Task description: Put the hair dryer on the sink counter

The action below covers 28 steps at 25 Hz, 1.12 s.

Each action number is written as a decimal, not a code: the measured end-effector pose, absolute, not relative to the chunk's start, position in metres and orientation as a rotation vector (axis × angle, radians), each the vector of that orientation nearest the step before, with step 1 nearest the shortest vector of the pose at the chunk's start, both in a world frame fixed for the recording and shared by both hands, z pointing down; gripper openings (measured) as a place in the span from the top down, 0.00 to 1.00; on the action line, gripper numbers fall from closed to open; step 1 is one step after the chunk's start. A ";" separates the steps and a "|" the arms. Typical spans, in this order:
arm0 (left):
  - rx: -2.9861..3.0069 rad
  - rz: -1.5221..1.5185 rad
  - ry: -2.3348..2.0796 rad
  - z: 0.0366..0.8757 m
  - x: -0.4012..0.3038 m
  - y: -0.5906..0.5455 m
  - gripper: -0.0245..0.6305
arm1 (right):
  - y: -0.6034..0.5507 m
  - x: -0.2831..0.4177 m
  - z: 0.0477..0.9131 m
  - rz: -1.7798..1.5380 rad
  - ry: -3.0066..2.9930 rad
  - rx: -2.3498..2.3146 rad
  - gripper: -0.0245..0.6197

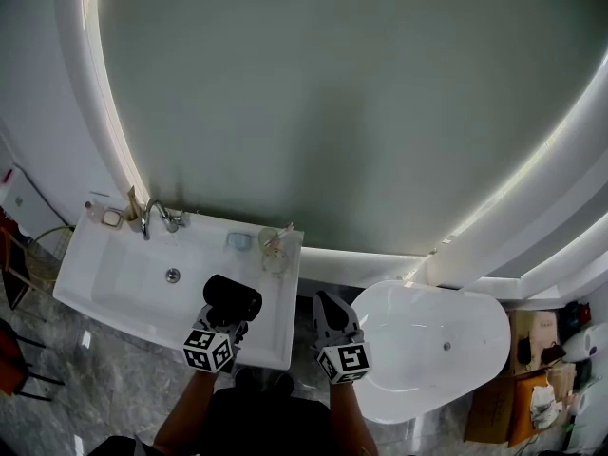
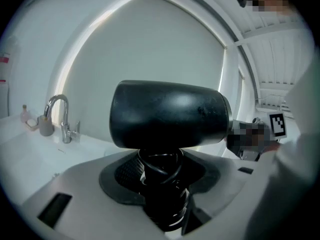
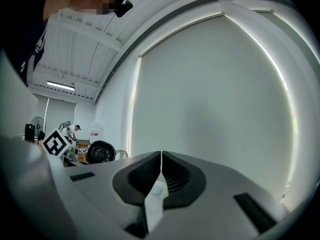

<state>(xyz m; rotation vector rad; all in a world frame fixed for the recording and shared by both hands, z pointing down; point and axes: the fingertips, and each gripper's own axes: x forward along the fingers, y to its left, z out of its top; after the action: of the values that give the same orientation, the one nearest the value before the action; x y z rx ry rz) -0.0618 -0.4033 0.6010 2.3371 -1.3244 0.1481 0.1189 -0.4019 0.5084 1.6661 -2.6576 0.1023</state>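
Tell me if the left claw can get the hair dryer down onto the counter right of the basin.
Probably yes. The left claw, gripping the hair dryer, hangs next to that bare counter strip; the cup stands further back.

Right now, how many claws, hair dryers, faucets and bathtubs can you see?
claws: 2, the left claw and the right claw
hair dryer: 1
faucet: 1
bathtub: 1
total: 5

a bathroom: white sink (image 1: 114, 288) with a chrome tap (image 1: 150, 218), a white freestanding tub (image 1: 475, 304) beside it, grey marble floor (image 1: 104, 380), backlit arched wall (image 1: 332, 93).
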 end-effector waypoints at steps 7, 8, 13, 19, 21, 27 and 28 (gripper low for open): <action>2.083 0.314 -1.215 0.688 -0.046 -0.440 0.64 | -0.406 0.136 0.516 0.144 -2.655 1.692 0.91; 2.047 0.357 -1.210 0.701 -0.044 -0.444 0.64 | -0.406 0.137 0.517 0.150 -2.654 1.695 0.91; 1.875 0.570 -1.155 0.762 -0.028 -0.447 0.64 | -0.410 0.144 0.517 0.164 -2.661 1.709 0.91; 1.709 0.766 -1.121 0.811 -0.021 -0.444 0.64 | -0.417 0.154 0.522 0.186 -2.654 1.735 0.91; 1.691 0.836 -1.110 0.822 -0.020 -0.443 0.64 | -0.418 0.156 0.524 0.194 -2.651 1.740 0.91; 1.644 0.896 -1.114 0.837 -0.020 -0.445 0.64 | -0.424 0.169 0.528 0.212 -2.639 1.768 0.91; 1.639 0.899 -1.112 0.838 -0.019 -0.445 0.64 | -0.425 0.171 0.528 0.215 -2.635 1.773 0.91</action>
<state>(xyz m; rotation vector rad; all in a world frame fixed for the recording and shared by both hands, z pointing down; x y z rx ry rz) -0.0191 -0.4451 0.8382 1.6393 -1.1120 0.8986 0.1711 -0.4247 0.5278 1.7725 -2.6352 0.2150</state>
